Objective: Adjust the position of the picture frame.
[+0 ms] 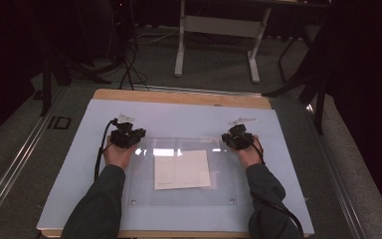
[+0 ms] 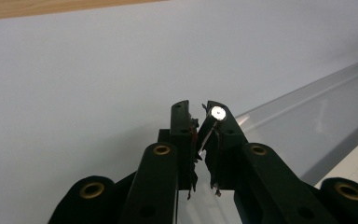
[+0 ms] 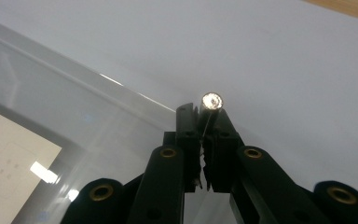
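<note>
High view: a clear acrylic sheet (image 1: 179, 172) lies flat on the pale mat (image 1: 179, 119) covering the worktop (image 1: 179, 97), its long axis running left to right. Under the sheet, slightly near of centre, sits a paper card (image 1: 181, 169).

The left gripper (image 1: 128, 138) is at the far left corner of the sheet and the right gripper (image 1: 237, 140) at the far right corner, each hand level with its own corner. Left gripper view: the jaws stand narrow around a small silver standoff screw (image 2: 218, 112). Right gripper view: the jaws are closed on a matching silver screw cap (image 3: 212, 100) at the sheet's corner edge.

Two further fasteners (image 1: 231, 201) sit at the near corners, well apart from both grippers and close to the forearms. Nothing obstructs either far corner. The coming move likely turns on lifting or turning each screw straight up from its corner.
</note>
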`<act>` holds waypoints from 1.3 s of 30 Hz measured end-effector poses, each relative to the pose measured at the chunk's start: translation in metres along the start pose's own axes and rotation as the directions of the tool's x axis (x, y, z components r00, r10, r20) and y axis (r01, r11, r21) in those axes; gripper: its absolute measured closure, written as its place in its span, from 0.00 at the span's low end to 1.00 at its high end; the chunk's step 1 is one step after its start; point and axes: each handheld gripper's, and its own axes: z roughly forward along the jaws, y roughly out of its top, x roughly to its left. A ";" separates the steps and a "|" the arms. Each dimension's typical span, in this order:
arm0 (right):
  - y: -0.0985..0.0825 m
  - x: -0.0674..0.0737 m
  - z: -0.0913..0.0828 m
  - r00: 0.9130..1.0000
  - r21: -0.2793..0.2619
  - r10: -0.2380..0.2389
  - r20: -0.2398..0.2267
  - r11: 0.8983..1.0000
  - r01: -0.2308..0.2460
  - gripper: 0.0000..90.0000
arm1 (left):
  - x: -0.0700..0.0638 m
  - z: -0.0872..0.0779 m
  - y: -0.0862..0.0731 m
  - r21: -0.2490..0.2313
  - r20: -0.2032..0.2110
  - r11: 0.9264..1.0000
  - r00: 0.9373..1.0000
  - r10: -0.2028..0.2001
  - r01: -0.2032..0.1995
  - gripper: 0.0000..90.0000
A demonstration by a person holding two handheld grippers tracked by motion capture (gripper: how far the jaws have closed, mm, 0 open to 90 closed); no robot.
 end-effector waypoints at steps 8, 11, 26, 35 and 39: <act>-0.006 -0.005 0.004 1.000 0.014 0.022 0.000 1.000 -0.022 0.95 | 0.000 0.014 0.002 0.014 -0.007 1.000 1.000 -0.016 0.016 0.91; -0.009 -0.007 0.008 1.000 0.017 0.031 -0.006 0.999 -0.030 0.95 | 0.001 0.018 0.000 0.027 -0.011 0.999 1.000 -0.022 0.023 0.91; -0.013 -0.007 0.010 0.999 -0.006 0.035 -0.011 0.999 -0.035 0.94 | 0.003 0.018 -0.001 0.019 0.011 0.999 0.999 -0.032 0.032 0.90; -0.017 -0.008 0.006 0.998 -0.072 0.057 -0.029 0.996 -0.059 0.90 | 0.001 0.005 -0.004 -0.034 0.031 0.999 1.000 -0.003 0.004 0.81; -0.014 -0.007 -0.001 0.999 -0.109 0.042 -0.032 0.993 -0.045 0.87 | 0.002 -0.005 -0.006 -0.089 0.037 0.996 0.999 -0.001 0.005 0.81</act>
